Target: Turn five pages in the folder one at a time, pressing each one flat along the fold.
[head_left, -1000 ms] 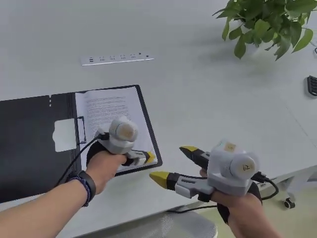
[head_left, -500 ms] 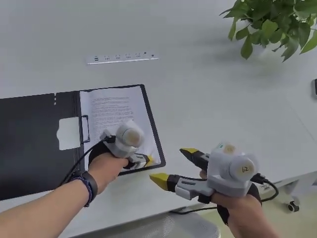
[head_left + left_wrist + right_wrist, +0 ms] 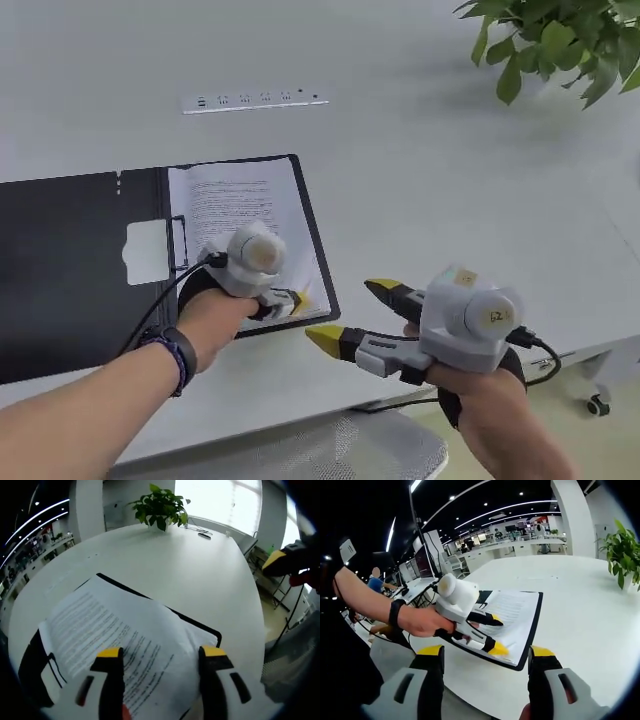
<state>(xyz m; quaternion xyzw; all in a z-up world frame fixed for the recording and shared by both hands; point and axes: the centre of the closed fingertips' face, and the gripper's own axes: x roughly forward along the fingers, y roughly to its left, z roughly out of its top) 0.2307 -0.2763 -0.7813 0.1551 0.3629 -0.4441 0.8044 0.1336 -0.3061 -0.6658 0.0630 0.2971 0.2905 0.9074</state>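
A black folder (image 3: pixel 60 270) lies open at the table's front left, with a printed page (image 3: pixel 240 210) on its right half. My left gripper (image 3: pixel 292 300) is open over that page's lower right corner; in the left gripper view its yellow-tipped jaws (image 3: pixel 161 652) straddle the page (image 3: pixel 125 630). My right gripper (image 3: pixel 352 313) is open in the air to the right of the folder, off the table's front edge, pointing left. In the right gripper view its jaws (image 3: pixel 486 651) face the left gripper (image 3: pixel 496 634), the page (image 3: pixel 512 610) and the folder's edge (image 3: pixel 532 630).
A white power strip (image 3: pixel 255 100) lies behind the folder. A potted plant (image 3: pixel 560 40) stands at the far right. A white pocket (image 3: pixel 148 252) sits on the folder's left half. A mesh chair (image 3: pixel 330 450) is below the table's front edge.
The head camera has shifted, so the folder sits a little higher and further right in the picture. Both grippers hold about the same places and stay open.
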